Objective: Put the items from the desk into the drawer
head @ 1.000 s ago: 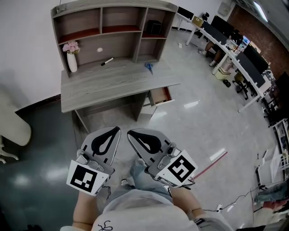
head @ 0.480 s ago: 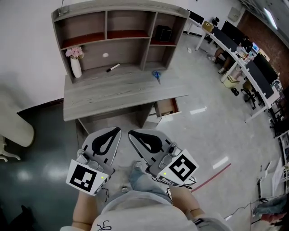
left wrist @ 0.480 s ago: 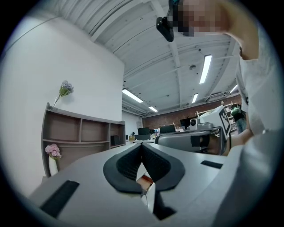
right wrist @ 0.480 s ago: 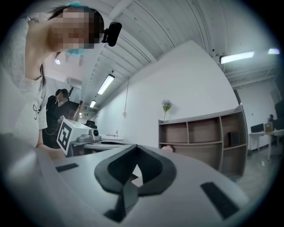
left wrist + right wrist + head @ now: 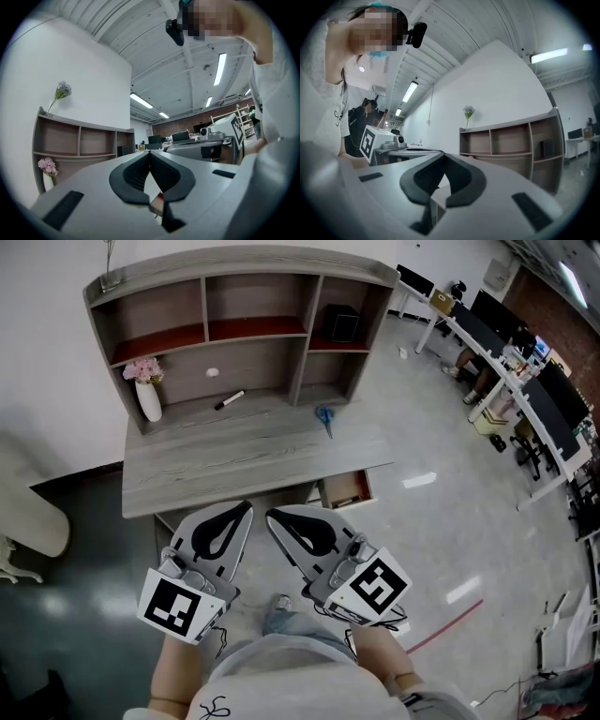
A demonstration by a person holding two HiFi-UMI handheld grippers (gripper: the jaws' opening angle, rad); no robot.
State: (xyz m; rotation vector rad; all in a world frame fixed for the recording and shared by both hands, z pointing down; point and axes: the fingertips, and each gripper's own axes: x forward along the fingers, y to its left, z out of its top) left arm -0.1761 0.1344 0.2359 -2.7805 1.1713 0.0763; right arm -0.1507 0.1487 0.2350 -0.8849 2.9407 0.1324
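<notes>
Grey left tool [image 5: 244, 509], right tool [image 5: 272, 516] — tips together, empty

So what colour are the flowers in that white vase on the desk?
Pink flowers; the head view shows them best.

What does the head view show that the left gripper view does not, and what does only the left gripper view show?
Only the head view: the black marker and blue scissors lying on the desk top. Only the left gripper view: ceiling strip lights and the head-mounted camera. Both: the shelf unit, the vase of pink flowers and the shut, empty left gripper.
</notes>
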